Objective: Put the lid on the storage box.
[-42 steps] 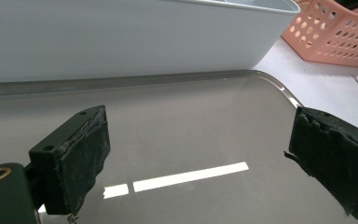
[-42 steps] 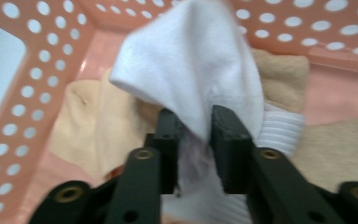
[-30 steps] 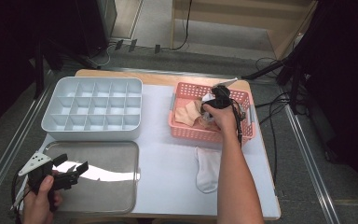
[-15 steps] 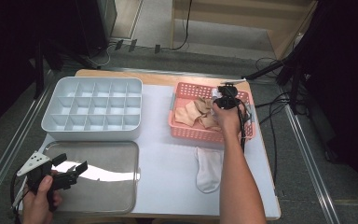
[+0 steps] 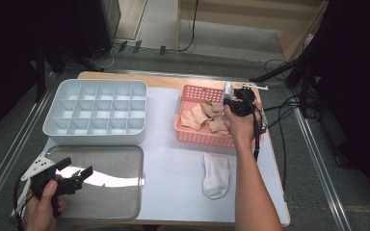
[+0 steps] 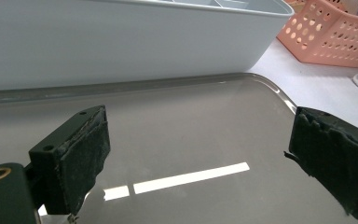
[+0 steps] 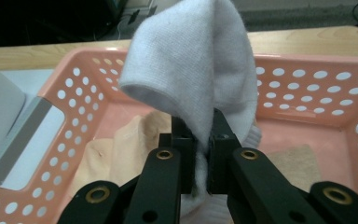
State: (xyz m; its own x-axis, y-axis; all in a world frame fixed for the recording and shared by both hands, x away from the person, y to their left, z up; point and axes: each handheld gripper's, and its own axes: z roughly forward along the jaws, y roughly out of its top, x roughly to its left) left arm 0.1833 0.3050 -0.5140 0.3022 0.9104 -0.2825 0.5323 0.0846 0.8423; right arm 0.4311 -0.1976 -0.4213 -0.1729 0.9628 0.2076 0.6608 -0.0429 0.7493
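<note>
The soft white cotton sock (image 7: 191,70) hangs pinched between the jaws of the right gripper (image 7: 200,154), which have just been closing and now stand nearly together with the fabric squeezed flat between the pads. The bite sits low on the sock, so most of the cloth folds up and over above the jaws, its open cuff drooping to the left in the right gripper view. In the high view the sock (image 5: 228,90) shows as a small white tuft at the far end of the right gripper (image 5: 231,101), over the right part of the pink perforated plastic basket (image 5: 192,134).

To do this lift well, I judge the sock should rise straight up until its loose end clears the basket's wall, slowly enough that it does not drag along the beige socks (image 5: 207,117) lying in the basket. The pinch looks firm but narrow; a swing sideways could let the cloth slip out.

A second white sock (image 5: 216,173) lies flat on the white table (image 5: 173,159) just near of the basket, likely the mate.

Far to the left, the left gripper (image 5: 74,173) hovers with its jaws wide apart and empty over the shiny metal tray (image 6: 177,140), near of the pale grey compartment organiser box (image 5: 96,110).
</note>
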